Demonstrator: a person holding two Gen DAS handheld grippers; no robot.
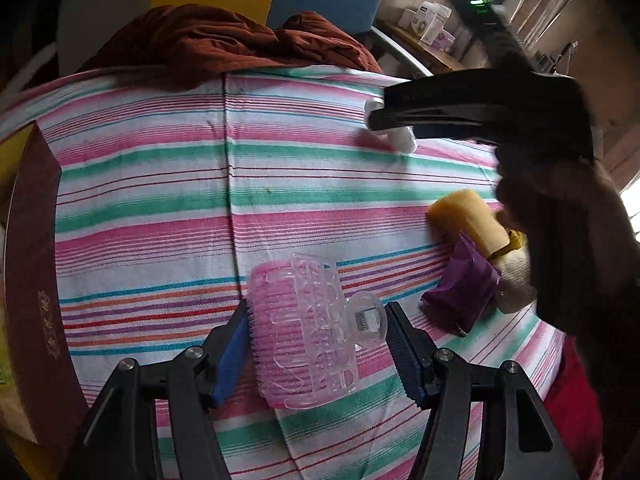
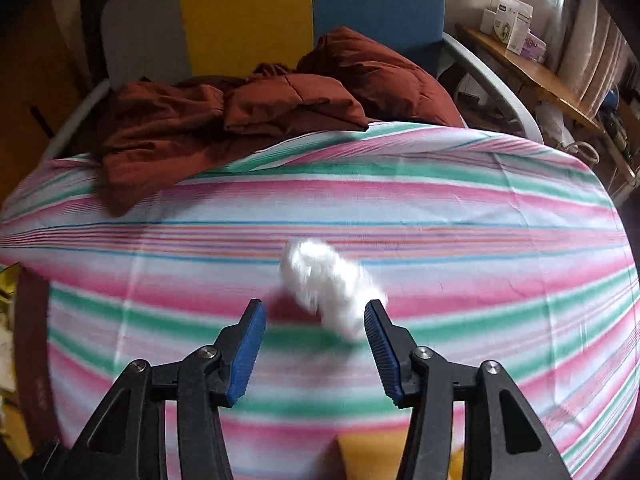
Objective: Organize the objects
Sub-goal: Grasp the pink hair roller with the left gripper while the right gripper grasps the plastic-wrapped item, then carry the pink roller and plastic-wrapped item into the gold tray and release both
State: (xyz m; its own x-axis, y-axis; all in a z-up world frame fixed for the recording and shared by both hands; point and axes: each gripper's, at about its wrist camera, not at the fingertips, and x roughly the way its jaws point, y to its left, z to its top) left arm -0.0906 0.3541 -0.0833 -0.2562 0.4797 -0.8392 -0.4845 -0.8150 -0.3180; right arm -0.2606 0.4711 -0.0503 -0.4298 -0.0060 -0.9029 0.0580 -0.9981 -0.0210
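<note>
- My left tool [image 1: 316,344] is clamped on a clear pink hair clip [image 1: 308,336]: one blue pad presses its comb teeth, the other its spring end. I judge the clip light, stiff and brittle, with slick plastic, so a hold across the solid body suits it better than the thin teeth, which could snap or slide.
- My right tool [image 2: 316,344] hangs released over the striped bed sheet [image 2: 480,220], nothing pressed between its pads, and they are spread wide enough to take a small thing.
- Just ahead of those pads, partly between the tips and nearer the right one, lies a white cotton ball [image 2: 328,284]. It is blurred, so I cannot tell whether a pad touches it. I expect it to be almost weightless and very soft; it should squash flat, so I would close across its middle and well down on it.
- To the right of the clip on the sheet lie a purple packet [image 1: 460,296] and a yellow roll [image 1: 468,220], touching each other. The packet looks crinkly and slippery, the roll firm enough to pinch across its width.
- At the left edge of the bed sits a dark red box [image 1: 32,260], a likely place to gather things.
- Farthest off, a rust-brown quilt [image 2: 240,120] is bunched at the head of the bed.
</note>
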